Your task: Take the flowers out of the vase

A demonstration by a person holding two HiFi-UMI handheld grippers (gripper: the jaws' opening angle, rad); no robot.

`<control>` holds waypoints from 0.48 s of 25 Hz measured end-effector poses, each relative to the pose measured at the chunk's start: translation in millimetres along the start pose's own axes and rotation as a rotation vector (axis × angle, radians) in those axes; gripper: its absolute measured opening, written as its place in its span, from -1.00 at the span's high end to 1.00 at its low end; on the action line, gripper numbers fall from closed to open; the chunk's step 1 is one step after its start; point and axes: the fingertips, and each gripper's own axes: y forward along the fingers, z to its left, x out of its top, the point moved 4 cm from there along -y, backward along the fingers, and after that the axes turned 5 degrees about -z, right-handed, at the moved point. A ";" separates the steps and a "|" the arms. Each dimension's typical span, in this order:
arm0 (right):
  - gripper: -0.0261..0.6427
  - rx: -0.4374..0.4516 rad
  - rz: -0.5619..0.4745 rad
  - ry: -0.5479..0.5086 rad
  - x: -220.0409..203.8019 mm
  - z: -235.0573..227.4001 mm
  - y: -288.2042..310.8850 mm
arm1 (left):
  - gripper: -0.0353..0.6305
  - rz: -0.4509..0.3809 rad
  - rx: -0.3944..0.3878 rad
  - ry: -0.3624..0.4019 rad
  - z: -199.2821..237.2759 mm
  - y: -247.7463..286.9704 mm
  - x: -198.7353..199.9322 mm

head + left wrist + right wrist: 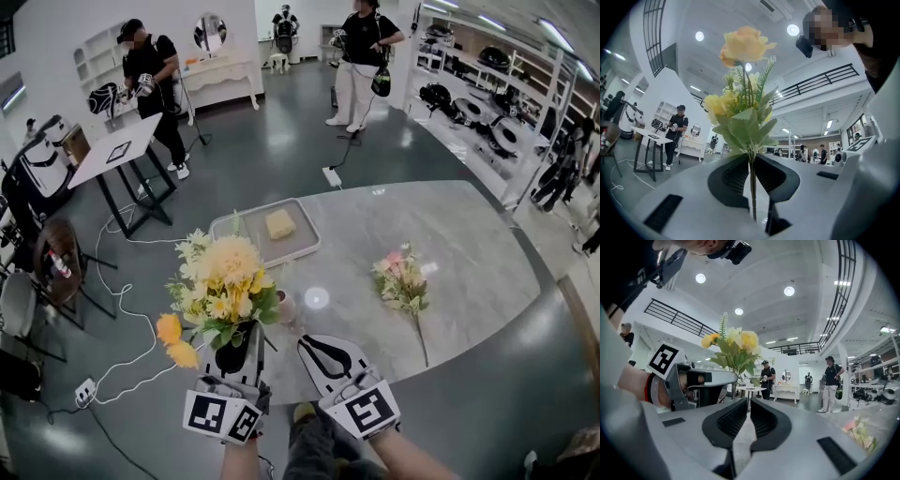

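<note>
Yellow flowers (225, 281) with green leaves form a bunch held upright above the near left edge of the table (469, 253). The left gripper (242, 342) carries this bunch. In the left gripper view, its jaws are closed on the thin green stem (752, 187), which runs straight up between the pads (736, 168) to the blooms above.

The right gripper (311, 343) is just beside the left one, also over the near edge of the table. In the right gripper view, its jaws stand together with only a narrow slit between them. Nothing is held in that slit.

A second bunch, pink and pale (401, 281), lies flat on the table toward its right side, well apart from both grippers. Its stem points at the near edge.

A flat tray (230, 225) sits at the far left edge of the table. A yellow block (279, 223) rests on it.
</note>
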 end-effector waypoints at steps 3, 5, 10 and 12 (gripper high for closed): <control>0.81 0.007 -0.009 -0.005 1.7 7.7 -10.6 | 0.74 -0.002 0.002 0.005 -10.7 -14.5 -3.4; 0.81 0.012 -0.014 -0.006 5.3 11.7 -18.3 | 0.74 -0.002 0.007 0.003 -19.2 -23.1 -4.0; 0.82 0.022 -0.020 0.015 11.1 22.3 -38.5 | 0.74 0.002 0.023 0.005 -37.8 -45.6 -5.9; 0.82 0.024 -0.004 0.008 8.9 27.0 -46.0 | 0.74 0.002 0.033 0.004 -42.0 -54.7 -4.8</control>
